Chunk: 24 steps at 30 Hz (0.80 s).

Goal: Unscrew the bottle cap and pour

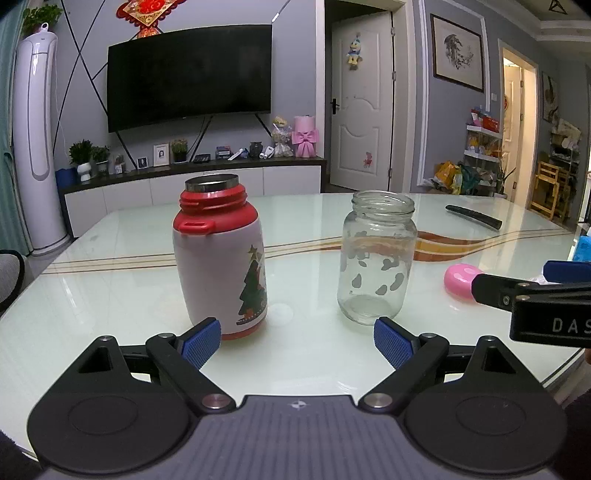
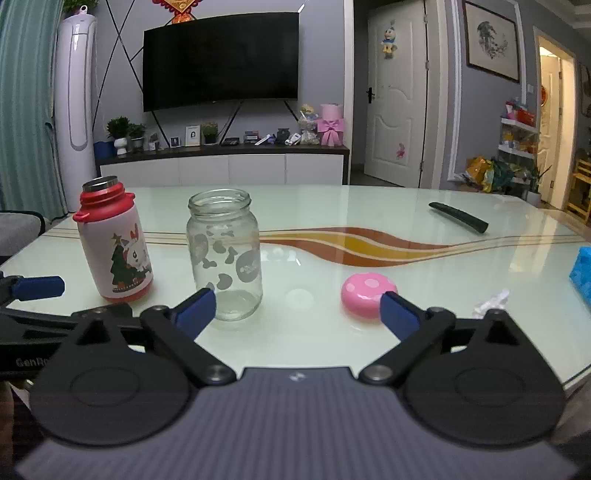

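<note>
On the table (image 1: 110, 258) stand an uncapped bottle (image 1: 221, 266) and glass jar (image 1: 376, 258); left claw (image 1: 297, 341) and right claw (image 2: 298, 310) both gape wide, empty

I am working in a home living room. A large dark television (image 1: 190, 75) hangs on the grey wall at upper centre, with a red festive ornament (image 1: 147, 14) above it. Below runs a low white cabinet (image 1: 192, 184) carrying small potted plants (image 1: 82, 155), framed photos (image 1: 161, 154) and a pink gift box with a bow (image 1: 305, 136). A tall white standing air conditioner (image 1: 37, 140) fills the left edge. At right I see a white panelled door (image 1: 362, 107), a framed ink painting (image 1: 458, 51) and cluttered shelves (image 1: 482, 140). A glossy glass-topped dining table (image 1: 129, 280) spans the foreground.
</note>
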Each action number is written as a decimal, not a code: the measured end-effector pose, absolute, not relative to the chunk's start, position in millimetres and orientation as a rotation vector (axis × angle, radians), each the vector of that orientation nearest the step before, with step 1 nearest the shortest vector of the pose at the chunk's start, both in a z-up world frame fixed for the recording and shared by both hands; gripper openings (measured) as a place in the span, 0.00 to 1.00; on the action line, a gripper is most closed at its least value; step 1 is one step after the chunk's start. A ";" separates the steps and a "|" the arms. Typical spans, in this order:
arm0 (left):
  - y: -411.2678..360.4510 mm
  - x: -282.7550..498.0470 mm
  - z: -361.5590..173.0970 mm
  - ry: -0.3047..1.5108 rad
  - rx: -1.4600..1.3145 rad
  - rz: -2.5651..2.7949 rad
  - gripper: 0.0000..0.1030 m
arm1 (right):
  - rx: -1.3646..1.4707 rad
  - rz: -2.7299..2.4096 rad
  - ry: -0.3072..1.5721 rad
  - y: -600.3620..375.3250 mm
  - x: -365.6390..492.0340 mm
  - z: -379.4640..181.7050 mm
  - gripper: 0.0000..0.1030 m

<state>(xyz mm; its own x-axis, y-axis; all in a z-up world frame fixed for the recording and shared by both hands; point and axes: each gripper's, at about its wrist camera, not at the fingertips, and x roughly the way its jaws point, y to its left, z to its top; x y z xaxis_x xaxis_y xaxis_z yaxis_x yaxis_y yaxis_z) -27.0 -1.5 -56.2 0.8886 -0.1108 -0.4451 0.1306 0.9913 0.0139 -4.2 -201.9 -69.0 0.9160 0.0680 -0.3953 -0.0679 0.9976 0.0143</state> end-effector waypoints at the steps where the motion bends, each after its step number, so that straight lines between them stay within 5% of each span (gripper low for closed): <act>1: -1.5 -28.4 -55.5 0.457 0.043 -0.125 0.89 | -0.001 0.068 0.406 -202.2 -5.4 -69.1 0.97; 24: -1.8 -52.0 -44.7 0.459 0.044 -0.111 0.94 | 0.020 0.073 0.396 -214.6 -43.2 -65.9 1.00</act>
<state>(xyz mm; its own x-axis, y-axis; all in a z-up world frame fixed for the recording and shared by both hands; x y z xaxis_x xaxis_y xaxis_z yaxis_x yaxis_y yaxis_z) -52.0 -1.8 -44.7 0.8907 -0.0968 -0.4442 0.1168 0.9930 0.0178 -43.2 -214.6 -65.9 0.9201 0.0752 -0.3844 -0.0675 0.9972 0.0334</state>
